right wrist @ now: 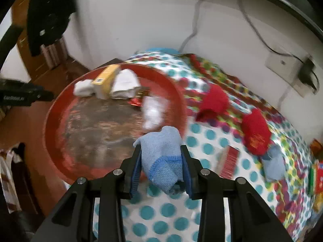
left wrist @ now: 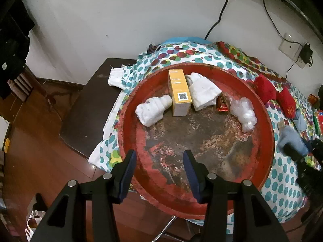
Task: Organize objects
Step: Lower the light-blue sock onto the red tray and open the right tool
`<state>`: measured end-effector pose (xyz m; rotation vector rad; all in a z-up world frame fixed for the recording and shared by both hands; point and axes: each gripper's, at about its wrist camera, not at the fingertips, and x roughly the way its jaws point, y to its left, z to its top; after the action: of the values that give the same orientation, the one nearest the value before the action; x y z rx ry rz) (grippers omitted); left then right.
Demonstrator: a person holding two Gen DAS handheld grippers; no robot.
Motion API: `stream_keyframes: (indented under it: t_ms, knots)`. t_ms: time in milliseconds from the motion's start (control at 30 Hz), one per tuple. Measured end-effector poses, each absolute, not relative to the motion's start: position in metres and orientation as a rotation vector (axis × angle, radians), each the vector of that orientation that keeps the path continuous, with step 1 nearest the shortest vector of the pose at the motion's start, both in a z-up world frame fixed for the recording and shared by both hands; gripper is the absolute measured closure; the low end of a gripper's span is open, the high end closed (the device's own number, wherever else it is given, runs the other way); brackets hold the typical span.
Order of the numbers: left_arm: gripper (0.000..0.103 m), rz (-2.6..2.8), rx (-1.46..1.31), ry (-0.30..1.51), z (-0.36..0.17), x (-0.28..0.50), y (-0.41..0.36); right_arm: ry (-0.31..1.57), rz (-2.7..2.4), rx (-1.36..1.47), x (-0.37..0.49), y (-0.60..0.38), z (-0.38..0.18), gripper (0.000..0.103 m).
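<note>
Right gripper (right wrist: pixel 161 155): its blue pads are pressing in on both sides of a rolled light-blue sock (right wrist: pixel 161 157), which is sitting upright between them, its toe end poking out past the fingertips. The bundle is hanging just at the near right rim of the tray, with the dotted cloth under it.
Left gripper (left wrist: pixel 159 157): its fingers are standing well apart with nothing between them, hovering over the near edge of the tray.
Red round tray (left wrist: pixel 268 125): it is lying on the dotted tablecloth (left wrist: pixel 282 181), its paint worn through to dark patches in the middle.
Inside the tray, far side: a yellow box (left wrist: pixel 179 92) is lying flat with its code label facing up; a white sock bundle (left wrist: pixel 153 109) is touching its left side, and a folded white cloth (left wrist: pixel 203 90) is lying against its right.
Inside the tray, right: a red foil wrapper (left wrist: pixel 222 104) is peeking out beside the folded cloth, and a crumpled clear plastic bag (left wrist: pixel 244 113) is lying near the right wall.
On the cloth, outside the tray: two red sock bundles (right wrist: pixel 216 100) (right wrist: pixel 255 133) are sitting to the right, well apart from the tray; a second light-blue sock (right wrist: pixel 273 165) is lying just beyond the nearer red one, and a red striped packet (right wrist: pixel 228 161) is lying flat close to the held bundle.
Far right edge: a few coloured packs, too blurred to tell.
</note>
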<state>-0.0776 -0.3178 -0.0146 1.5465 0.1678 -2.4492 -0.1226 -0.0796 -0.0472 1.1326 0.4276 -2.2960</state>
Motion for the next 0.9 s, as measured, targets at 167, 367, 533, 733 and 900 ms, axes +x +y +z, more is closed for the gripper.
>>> stream_keyframes:
  t_ms: [167, 367, 533, 733, 900]
  knots:
    - [0.054, -2.455, 1.532, 0.176, -0.010, -0.074, -0.321, 0.490, -2.234, 1.120, -0.114, -0.112, -0.054, 0.069]
    - [0.054, -2.452, 1.520, 0.204, -0.007, -0.071, -0.328, 0.543, -2.186, 1.121, -0.107, -0.136, -0.062, 0.069]
    - [0.054, -2.442, 1.518, 0.223, -0.008, -0.069, -0.333, 0.578, -2.158, 1.127, -0.108, -0.154, -0.071, 0.069]
    - [0.054, -2.444, 1.519, 0.224, -0.007, -0.067, -0.334, 0.595, -2.131, 1.135, -0.111, -0.174, -0.080, 0.069]
    - [0.054, -2.439, 1.519, 0.229, -0.008, -0.068, -0.336, 0.611, -2.109, 1.136, -0.110, -0.185, -0.086, 0.069]
